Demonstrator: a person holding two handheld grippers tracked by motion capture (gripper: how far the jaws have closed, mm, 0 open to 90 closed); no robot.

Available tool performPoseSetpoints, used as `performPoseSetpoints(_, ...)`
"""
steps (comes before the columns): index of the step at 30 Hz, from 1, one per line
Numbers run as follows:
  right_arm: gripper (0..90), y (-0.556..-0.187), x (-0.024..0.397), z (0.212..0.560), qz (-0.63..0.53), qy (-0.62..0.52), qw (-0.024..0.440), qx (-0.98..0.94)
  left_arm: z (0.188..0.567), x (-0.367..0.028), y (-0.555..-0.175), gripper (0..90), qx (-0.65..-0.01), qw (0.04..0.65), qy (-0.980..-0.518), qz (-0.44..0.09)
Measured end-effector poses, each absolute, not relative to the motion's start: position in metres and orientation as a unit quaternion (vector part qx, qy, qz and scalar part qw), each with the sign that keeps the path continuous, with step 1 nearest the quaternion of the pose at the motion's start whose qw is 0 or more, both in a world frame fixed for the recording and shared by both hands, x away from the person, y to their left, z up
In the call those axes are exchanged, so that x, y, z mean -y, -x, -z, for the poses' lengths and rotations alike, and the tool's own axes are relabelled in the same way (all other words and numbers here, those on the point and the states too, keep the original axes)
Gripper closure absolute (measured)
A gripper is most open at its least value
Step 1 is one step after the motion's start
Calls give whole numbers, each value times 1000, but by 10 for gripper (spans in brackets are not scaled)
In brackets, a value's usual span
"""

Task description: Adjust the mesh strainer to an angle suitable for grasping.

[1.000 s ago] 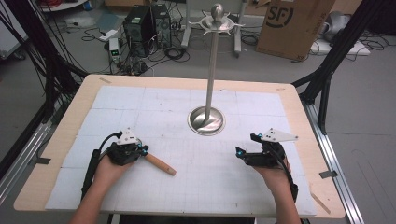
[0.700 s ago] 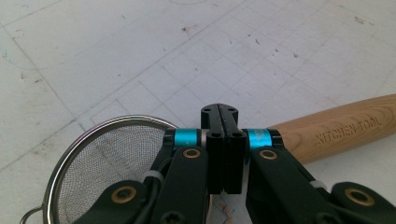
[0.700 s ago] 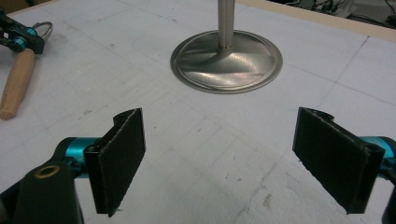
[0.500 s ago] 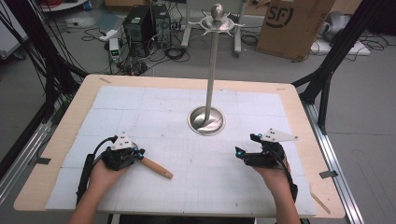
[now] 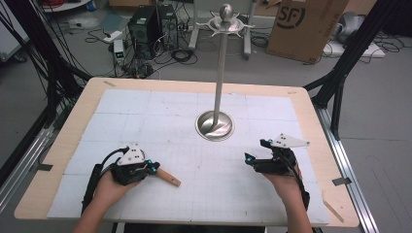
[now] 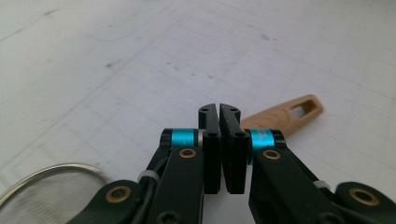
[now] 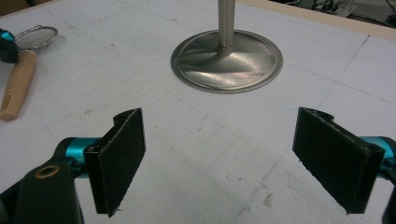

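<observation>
A small strainer lies on the white mat; its wooden handle (image 5: 169,178) points right, and its mesh bowl (image 6: 42,196) sits under my left gripper's body. My left gripper (image 5: 155,168) rests low over the strainer's neck. In the left gripper view its jaws (image 6: 219,109) stand pressed together, with the handle (image 6: 280,114) lying beyond them to the right. I cannot tell whether they pinch the thin neck. My right gripper (image 5: 255,151) is on the mat at the right, wide open (image 7: 219,154), nothing between its pads. It faces the strainer (image 7: 36,37).
A tall metal stand rises from a round steel base (image 5: 214,125) mid-table, with hooks around its top (image 5: 225,22). The base lies just ahead of the right gripper (image 7: 226,58). The mat's wooden border (image 5: 311,121) frames the table. Cables, computers and a cardboard box (image 5: 303,24) sit on the floor behind.
My left hand has shifted a little toward the near edge. The wooden handle lies about where it was. The right hand has kept still.
</observation>
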State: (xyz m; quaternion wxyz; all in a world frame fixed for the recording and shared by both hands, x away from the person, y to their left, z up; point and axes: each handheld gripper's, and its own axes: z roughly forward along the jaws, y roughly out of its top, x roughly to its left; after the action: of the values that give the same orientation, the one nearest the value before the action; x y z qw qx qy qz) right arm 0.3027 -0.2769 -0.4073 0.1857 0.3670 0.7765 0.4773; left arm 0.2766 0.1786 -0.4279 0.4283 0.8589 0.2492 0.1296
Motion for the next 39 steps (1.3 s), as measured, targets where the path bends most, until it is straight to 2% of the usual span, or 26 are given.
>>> performPoseSetpoints(6, 160, -303, 277, 407, -476, -368, 183, -777, 435, -166, -266, 875, -212, 423, -876, -96)
performPoseSetpoints(14, 160, -302, 276, 407, -478, -368, 183, -776, 442, -147, -266, 878, -193, 416, -885, -81)
performPoseSetpoints(39, 160, -304, 277, 409, -476, -371, 180, -777, 435, -121, -313, 878, -257, 385, -877, -134)
